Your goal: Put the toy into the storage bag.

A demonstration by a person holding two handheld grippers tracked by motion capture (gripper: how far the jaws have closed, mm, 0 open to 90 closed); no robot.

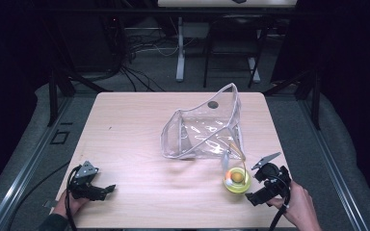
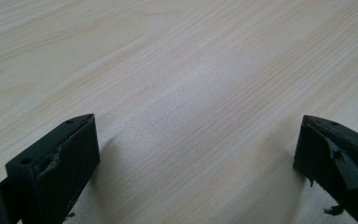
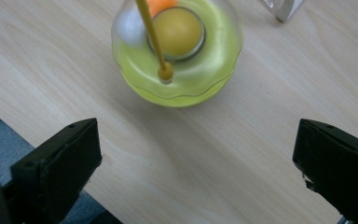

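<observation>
High view: a clear plastic pouch (image 1: 203, 130) sits propped open at mid-counter (image 1: 125, 125), its mouth facing the near left and its tall corner rising toward the far edge. Just beside its near right corner stands a yellow-green round toy (image 1: 237, 180) carrying small balls, a thin yellow stick (image 1: 236, 153) slanting up from it toward the pouch. The left tool (image 1: 107, 188) rests near the front left corner, pointing right; the right tool (image 1: 254, 185) hovers just right of the toy.

Left gripper view: the left tool (image 2: 196, 158) is spread wide over bare wood grain.

Right gripper view: the right tool (image 3: 196, 163), jaws wide apart, faces the toy (image 3: 177, 56); the stick (image 3: 151, 35) ends in what seems a small knob over its rim.
</observation>
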